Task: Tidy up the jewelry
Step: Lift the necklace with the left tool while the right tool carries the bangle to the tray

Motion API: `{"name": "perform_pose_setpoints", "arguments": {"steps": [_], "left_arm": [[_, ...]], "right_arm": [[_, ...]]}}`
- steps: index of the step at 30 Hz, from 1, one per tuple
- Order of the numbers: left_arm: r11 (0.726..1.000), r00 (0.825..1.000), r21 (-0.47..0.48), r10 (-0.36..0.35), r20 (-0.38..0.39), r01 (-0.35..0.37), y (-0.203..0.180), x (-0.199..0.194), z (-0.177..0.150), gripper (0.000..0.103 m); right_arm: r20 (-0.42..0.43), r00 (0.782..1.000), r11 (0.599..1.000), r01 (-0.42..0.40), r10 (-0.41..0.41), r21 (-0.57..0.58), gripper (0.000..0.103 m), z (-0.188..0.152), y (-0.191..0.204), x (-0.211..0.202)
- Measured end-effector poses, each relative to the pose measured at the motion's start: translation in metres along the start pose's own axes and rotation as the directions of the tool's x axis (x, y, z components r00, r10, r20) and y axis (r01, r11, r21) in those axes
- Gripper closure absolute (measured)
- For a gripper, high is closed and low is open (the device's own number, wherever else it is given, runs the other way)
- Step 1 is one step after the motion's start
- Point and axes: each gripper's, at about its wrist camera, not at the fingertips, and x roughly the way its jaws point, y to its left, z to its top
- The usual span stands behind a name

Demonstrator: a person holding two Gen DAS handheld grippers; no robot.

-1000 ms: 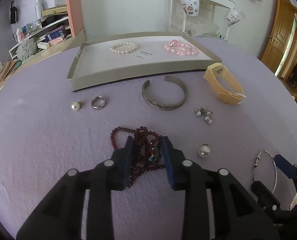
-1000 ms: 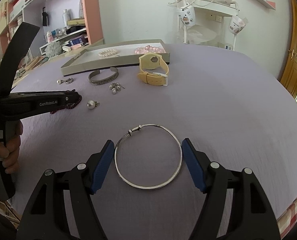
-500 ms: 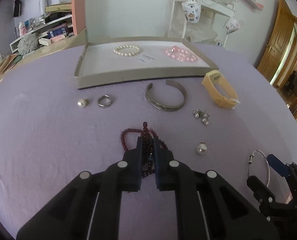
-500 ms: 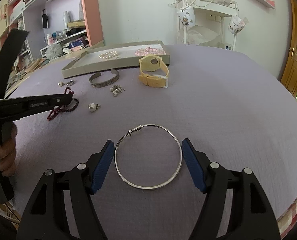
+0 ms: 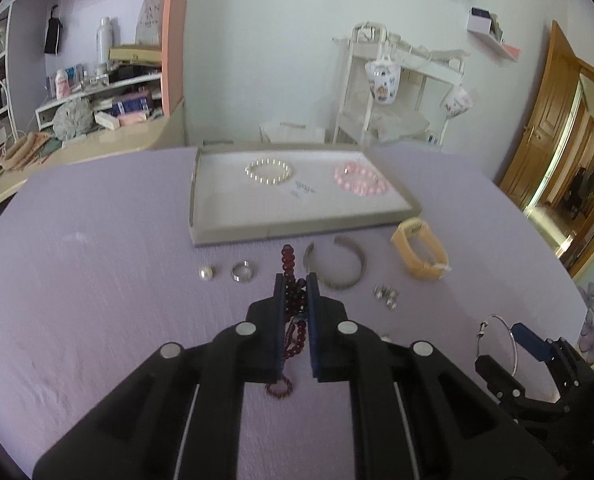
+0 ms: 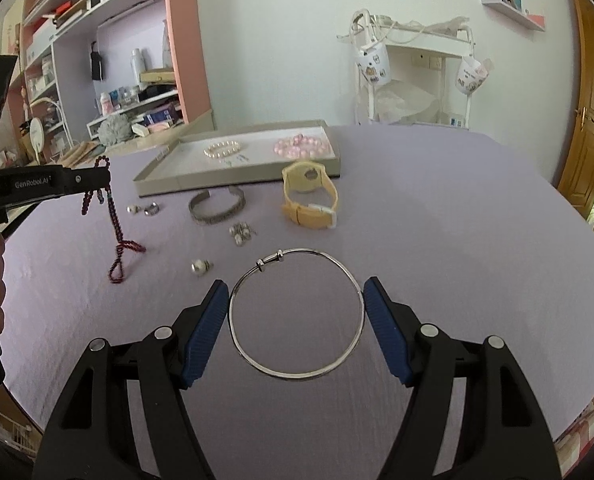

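Nearest, the right gripper (image 6: 296, 322) stands wide, its blue pads on either side of a thin silver bangle (image 6: 297, 314). Whether the pads press the hoop or merely flank it, and whether the hoop is off the purple tablecloth (image 6: 457, 240), cannot be told.

To its left, the left gripper (image 5: 296, 292) is clamped tight on a dark red bead necklace (image 6: 115, 216). The top loop pokes above the fingers, and the rest hangs down with its tail on the cloth.

Further on, loose pieces lie unsorted: a pearl stud (image 6: 200, 267), a cluster of small earrings (image 6: 241, 233), a silver cuff (image 6: 217, 208), a ring (image 6: 152, 209) with another pearl stud (image 6: 133, 209) beside it, and a yellow watch (image 6: 311, 196).

Beyond these, the shallow tray (image 5: 297, 232) holds only a white pearl bracelet (image 5: 268, 171) and a pink bead bracelet (image 5: 361, 178). Judged progress: two pieces stowed, two in hand or nearly so, six waiting.

The small marks at the tray's centre are too blurred to identify. The left gripper's body hides part of the necklace in its own view.
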Motion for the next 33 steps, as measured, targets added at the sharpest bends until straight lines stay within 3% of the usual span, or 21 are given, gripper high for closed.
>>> {"name": "perform_pose_setpoints", "arguments": {"steps": [19,27,33], "left_arm": [[1.0,0.996,-0.008,-0.027,0.081,0.028,0.015,-0.001,0.072,0.094],[0.997,0.984,-0.01,-0.069,0.161,0.072,0.019,-0.008,0.138,0.094],[0.998,0.977,0.015,-0.058,0.205,0.056,0.019,0.001,0.18,0.094]], "right_arm": [[0.11,0.994,1.0,0.007,-0.004,-0.027,0.032,0.075,0.002,0.015],[0.156,0.988,1.0,0.009,-0.006,-0.023,0.032,0.118,0.001,0.029],[0.159,0.987,0.999,0.001,0.004,-0.033,0.032,0.141,0.004,0.047]]}}
